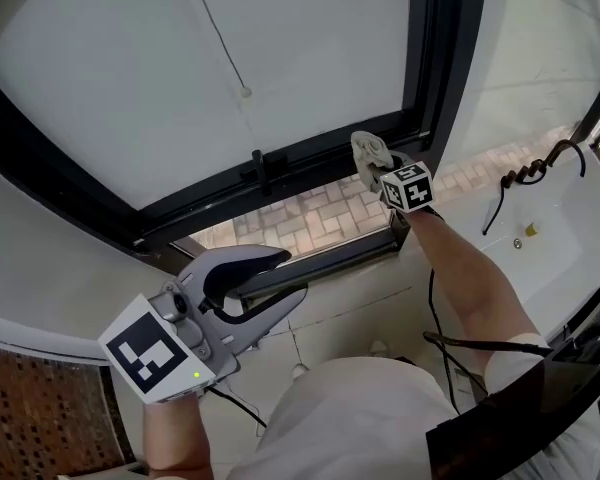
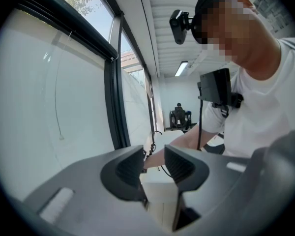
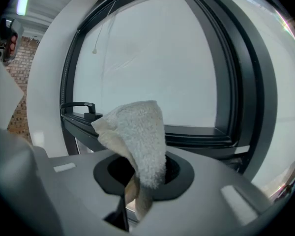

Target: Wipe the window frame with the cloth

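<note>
The black window frame (image 1: 315, 160) runs across the head view, its lower bar (image 3: 196, 134) just ahead in the right gripper view. My right gripper (image 1: 373, 171) is shut on a pale terry cloth (image 1: 366, 151), held at the frame's lower right corner. The cloth (image 3: 137, 136) sticks up out of the jaws of this gripper (image 3: 142, 175) and hides part of the frame behind it. My left gripper (image 1: 290, 276) hangs lower left, away from the frame, open with nothing between its jaws (image 2: 154, 167).
A black window handle (image 1: 260, 171) stands on the lower bar left of the cloth. A blind cord (image 1: 244, 92) hangs before the white pane. A white counter with a coiled black cable (image 1: 525, 173) lies right. Paving (image 1: 310, 218) shows below the sash.
</note>
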